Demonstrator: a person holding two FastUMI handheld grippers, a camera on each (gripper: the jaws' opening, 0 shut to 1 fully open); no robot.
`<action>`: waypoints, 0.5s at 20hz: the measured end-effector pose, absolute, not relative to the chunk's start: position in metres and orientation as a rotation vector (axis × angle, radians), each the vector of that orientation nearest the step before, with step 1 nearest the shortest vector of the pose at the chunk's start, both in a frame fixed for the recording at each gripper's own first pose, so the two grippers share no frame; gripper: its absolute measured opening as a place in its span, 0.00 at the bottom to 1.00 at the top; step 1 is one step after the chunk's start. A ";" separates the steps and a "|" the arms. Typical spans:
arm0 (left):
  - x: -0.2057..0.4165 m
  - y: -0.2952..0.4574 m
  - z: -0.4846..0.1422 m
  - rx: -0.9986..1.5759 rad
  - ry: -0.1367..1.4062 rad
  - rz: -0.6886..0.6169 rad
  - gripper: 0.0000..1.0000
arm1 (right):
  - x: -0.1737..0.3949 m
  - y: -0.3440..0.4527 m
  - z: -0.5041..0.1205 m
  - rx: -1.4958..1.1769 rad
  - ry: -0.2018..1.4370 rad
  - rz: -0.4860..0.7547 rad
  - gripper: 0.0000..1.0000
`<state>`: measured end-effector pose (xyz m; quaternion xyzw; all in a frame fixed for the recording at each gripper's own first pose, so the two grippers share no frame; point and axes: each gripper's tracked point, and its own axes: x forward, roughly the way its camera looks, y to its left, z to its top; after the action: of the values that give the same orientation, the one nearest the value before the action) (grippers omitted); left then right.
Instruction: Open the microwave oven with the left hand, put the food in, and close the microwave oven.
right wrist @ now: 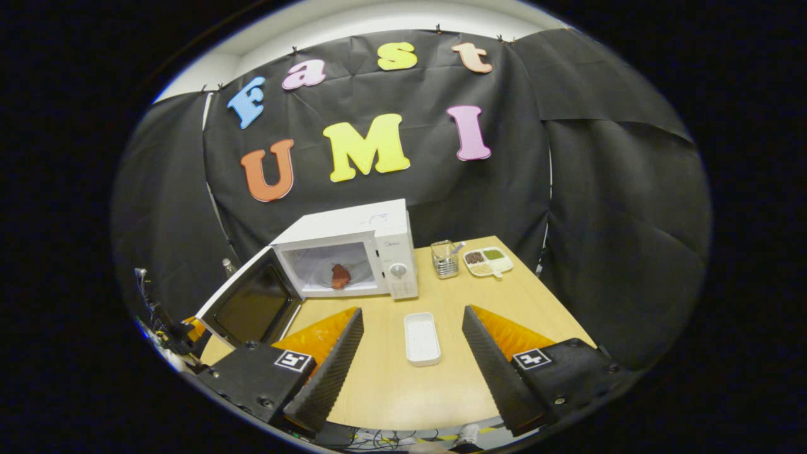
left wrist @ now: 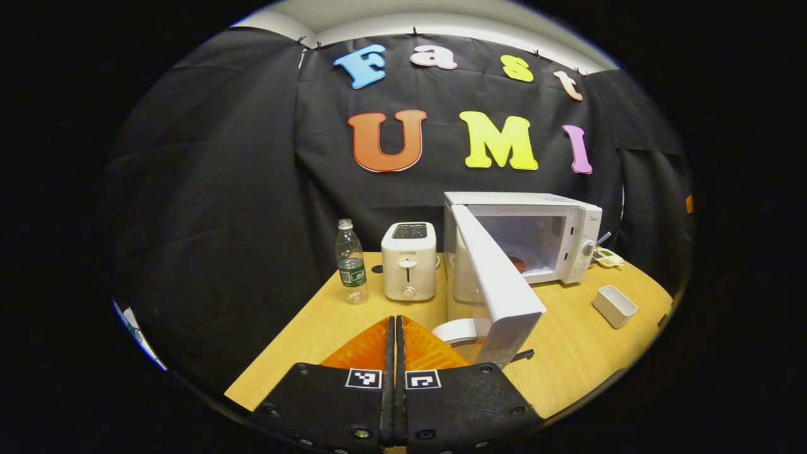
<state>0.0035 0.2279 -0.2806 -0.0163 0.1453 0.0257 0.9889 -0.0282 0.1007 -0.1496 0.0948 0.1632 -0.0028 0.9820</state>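
One step is left, by the look of it: the food (right wrist: 340, 275), a reddish lump, already sits inside the microwave (right wrist: 353, 255), and the door (left wrist: 495, 284) hangs wide open, swung out toward the near edge of the table (left wrist: 567, 353). The left gripper (left wrist: 395, 337) is just beside the door's free edge, to its left and low, with its fingers pressed together on nothing. The right gripper (right wrist: 410, 337) is held back at the near side with its fingers spread wide and nothing between them; a white tray (right wrist: 422, 338), apparently empty, lies on the table between them. My worry is the closing push. Closed fingers make a narrow point, and if they meet the door near its edge or at a slant they could slide off, and the door would stop short of latching. A shove that is too hard could nudge the whole microwave backward or sideways on the smooth wood, since nothing braces it. The toaster (left wrist: 409, 260) and the bottle (left wrist: 352, 261) stand to the left of the door's hinge side, so a wide swing of the hand could clip them; the bottle looks light and would tip easily. Farther right, the small basket (right wrist: 445, 258) and the divided dish (right wrist: 487, 260) seem safely clear of the door's arc.
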 end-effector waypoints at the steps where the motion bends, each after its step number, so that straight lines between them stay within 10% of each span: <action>1: 0.001 0.217 -0.281 -0.036 0.291 0.030 0.12 | -0.028 0.101 -0.151 0.191 0.330 -0.010 0.91; 2: 0.001 0.207 -0.280 -0.039 0.288 0.009 0.00 | -0.030 0.101 -0.153 0.197 0.334 -0.010 0.91; 10: 0.004 0.099 -0.280 -0.031 0.287 -0.195 0.00 | -0.045 0.101 -0.162 0.227 0.364 -0.018 0.92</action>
<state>0.0037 0.0993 -0.2799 -0.0155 0.1430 -0.0972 0.9848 -0.0449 0.1009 -0.1616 0.1127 0.1804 -0.0090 0.9771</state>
